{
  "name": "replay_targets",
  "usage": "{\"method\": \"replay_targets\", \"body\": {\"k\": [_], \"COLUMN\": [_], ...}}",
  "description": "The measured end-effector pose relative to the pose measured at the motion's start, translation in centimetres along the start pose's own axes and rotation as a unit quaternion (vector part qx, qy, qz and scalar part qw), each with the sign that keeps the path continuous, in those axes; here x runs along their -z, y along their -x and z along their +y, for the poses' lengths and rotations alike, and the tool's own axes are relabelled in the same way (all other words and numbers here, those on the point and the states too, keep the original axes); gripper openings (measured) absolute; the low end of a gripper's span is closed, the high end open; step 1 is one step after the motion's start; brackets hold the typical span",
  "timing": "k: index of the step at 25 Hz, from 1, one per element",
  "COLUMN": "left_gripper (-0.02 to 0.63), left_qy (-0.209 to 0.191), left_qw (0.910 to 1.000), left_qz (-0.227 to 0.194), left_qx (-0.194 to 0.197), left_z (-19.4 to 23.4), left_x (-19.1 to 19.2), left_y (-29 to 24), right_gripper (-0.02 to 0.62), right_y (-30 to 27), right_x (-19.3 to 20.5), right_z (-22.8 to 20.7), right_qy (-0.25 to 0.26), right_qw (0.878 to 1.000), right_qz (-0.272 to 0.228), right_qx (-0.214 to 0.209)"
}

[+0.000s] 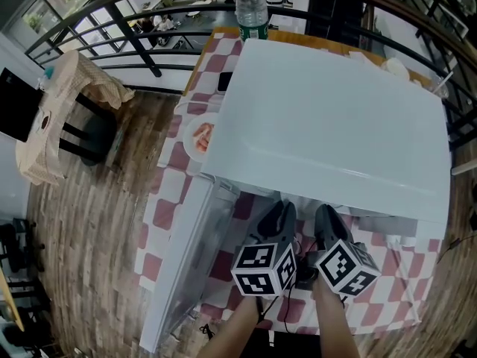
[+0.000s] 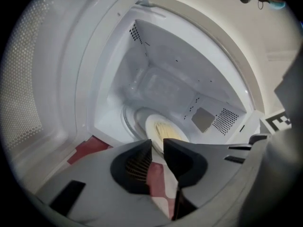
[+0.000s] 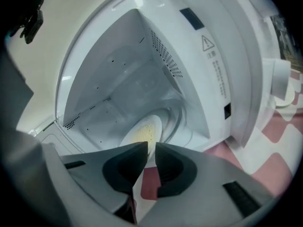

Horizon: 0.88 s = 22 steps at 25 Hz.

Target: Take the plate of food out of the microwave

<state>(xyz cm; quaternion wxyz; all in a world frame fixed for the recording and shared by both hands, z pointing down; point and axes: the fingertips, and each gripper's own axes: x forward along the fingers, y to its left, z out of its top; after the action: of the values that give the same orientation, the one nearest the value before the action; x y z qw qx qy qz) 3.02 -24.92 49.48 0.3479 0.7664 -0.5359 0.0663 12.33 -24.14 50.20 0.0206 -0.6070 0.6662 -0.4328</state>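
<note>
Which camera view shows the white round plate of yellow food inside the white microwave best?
The left gripper view: the white round plate of yellow food faces the camera most fully, only its near edge behind the left gripper. The right gripper view shows the plate more slanted. In the head view the white microwave hides it.

plate [image 2: 166, 129] in microwave [image 1: 328, 118] | microwave on table [image 1: 160, 213] | bottle [image 1: 251, 7] behind
</note>
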Motion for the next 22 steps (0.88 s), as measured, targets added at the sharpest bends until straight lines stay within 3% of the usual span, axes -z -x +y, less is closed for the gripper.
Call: {"method": "replay_targets", "body": {"k": [6,10,11,15,22], "left_gripper": [0.086,0.09,0.092,0.097,0.097], "left_qy": [0.013,0.017,0.019,0.038,0.052], "left_qw": [0.9999,0.9998,0.9997,0.9987,0.9982], "left_qz": [0.006,-0.002,-0.006,-0.016,-0.015], "left_qx": [0.001,-0.011,-0.017,-0.031,-0.027], "left_z": [0.0,0.4,0.8,1.9,2.5], "left_x": [1.7,1.5,1.3,0.7,-0.5], "left_y": [1.6,1.9,2.0,2.0,0.9], "right_gripper": [0.041,0.048,0.098,0.101,0.103], "right_y": [1.4,1.4,1.4,1.2,0.4], "right_x": [0.7,0.6,0.6,0.2,0.4], "right_z": [-0.7,-1.1,-1.4,-1.8,-1.0], "right_qy": [0.011,-0.006,-0.015,-0.049,-0.055], "right_qw": [1.0,1.0,1.0,0.999,0.998], "right_qz": [-0.001,-0.003,-0.004,-0.009,0.003], "right_qx": [0.004,0.007,0.014,0.018,0.01]}}
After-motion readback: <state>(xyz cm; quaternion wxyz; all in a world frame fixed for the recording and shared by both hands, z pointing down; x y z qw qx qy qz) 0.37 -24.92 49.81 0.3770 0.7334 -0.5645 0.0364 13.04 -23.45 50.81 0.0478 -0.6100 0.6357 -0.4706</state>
